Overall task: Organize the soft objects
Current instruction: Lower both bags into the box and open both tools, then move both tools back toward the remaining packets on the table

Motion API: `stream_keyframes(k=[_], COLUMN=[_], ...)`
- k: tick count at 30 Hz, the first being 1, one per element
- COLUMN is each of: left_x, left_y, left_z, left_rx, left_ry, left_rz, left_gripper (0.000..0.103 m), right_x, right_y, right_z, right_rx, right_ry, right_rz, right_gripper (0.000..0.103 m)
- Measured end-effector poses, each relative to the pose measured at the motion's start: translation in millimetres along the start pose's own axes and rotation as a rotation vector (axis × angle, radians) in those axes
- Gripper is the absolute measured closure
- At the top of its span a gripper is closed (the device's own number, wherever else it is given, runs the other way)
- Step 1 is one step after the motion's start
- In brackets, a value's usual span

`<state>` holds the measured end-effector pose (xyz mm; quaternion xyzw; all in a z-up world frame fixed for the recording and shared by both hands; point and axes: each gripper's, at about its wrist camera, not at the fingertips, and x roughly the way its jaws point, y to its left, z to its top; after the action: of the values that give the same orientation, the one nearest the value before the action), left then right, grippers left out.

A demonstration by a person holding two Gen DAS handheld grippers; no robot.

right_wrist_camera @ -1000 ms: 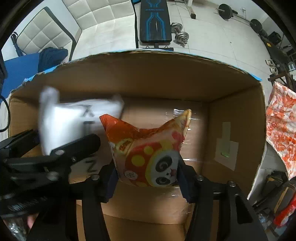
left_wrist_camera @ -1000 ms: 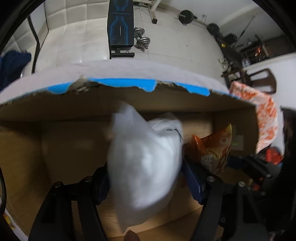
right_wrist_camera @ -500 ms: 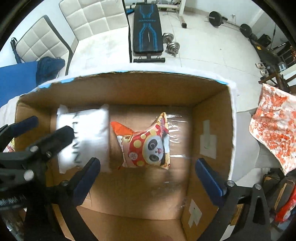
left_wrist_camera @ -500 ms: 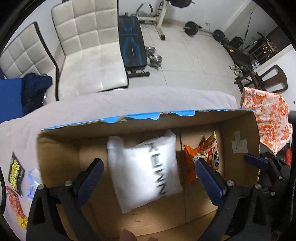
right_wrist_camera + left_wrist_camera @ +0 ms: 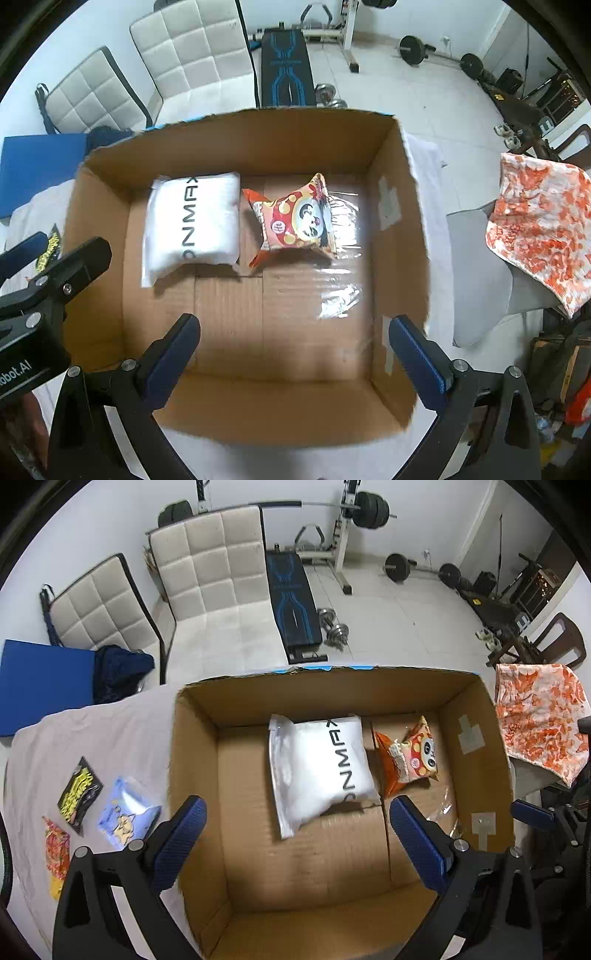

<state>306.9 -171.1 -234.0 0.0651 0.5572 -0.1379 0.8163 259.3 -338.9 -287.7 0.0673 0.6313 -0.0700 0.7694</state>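
Observation:
An open cardboard box (image 5: 192, 760) (image 5: 402, 229) stands on a white-covered table. Inside lie a white pouch with black letters (image 5: 317, 764) (image 5: 192, 229) and, to its right, an orange panda snack bag (image 5: 410, 760) (image 5: 295, 221). My left gripper (image 5: 295, 834) is open and empty above the box's near side. My right gripper (image 5: 293, 350) is open and empty above the box. The left gripper's body shows at the left of the right wrist view (image 5: 48, 280). Three snack packets lie on the cloth left of the box: black-yellow (image 5: 79, 795), blue (image 5: 127, 814), red (image 5: 57, 851).
An orange-white patterned cloth (image 5: 543, 727) (image 5: 539, 225) hangs over a chair to the right of the table. White padded chairs (image 5: 210, 576), a blue mat (image 5: 40, 679) and gym weights (image 5: 334, 631) stand on the floor beyond the table.
Both grippers opened, let go of the white pouch and the panda bag inside the box, then drew back and up. Both items now lie on the box floor.

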Motion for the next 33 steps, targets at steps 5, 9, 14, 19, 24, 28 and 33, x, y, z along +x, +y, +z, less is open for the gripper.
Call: stream_keyframes(k=[5,9,14,19,24,28,33], left_x=[-24,-49,-83,-123,-148,-159,-168], left_y=[-7,-15,-21,-26,-32,-32,-16], left_z=[-19,-34,-52,-68,-85,-95,-101], left_rx=[-0.007,-0.013,-0.035,-0.027,-0.012,-0.013,-0.014], left_ry=[-0.008,-0.041,-0.073,-0.123,-0.134,-0.136,-0.147], left_rz=[0.004,-0.004,-0.023,-0.010,-0.006,-0.038,-0.068], left_gripper=[0.001,0.001,0.001,0.001,0.001,0.001,0.001], right_x=[-32,-62,-101,-128,-152,-164,-176], right_y=[-6,-7,-12,-15,-16,-11,5], right_z=[-21,-40,-66,-86,-107,-119,-130], right_rx=[0.003,-0.013,-0.020,-0.020,-0.015,-0.015,-0.013], right_ry=[-0.037,-0.072,-0.119,-0.149,-0.178,-0.188,-0.191], right_rz=[0.018,0.000,-0.003,0.018,0.027,0.013,0.012], right_gripper=[0.000,0.000,0.000,0.000,0.000,0.000,0.000])
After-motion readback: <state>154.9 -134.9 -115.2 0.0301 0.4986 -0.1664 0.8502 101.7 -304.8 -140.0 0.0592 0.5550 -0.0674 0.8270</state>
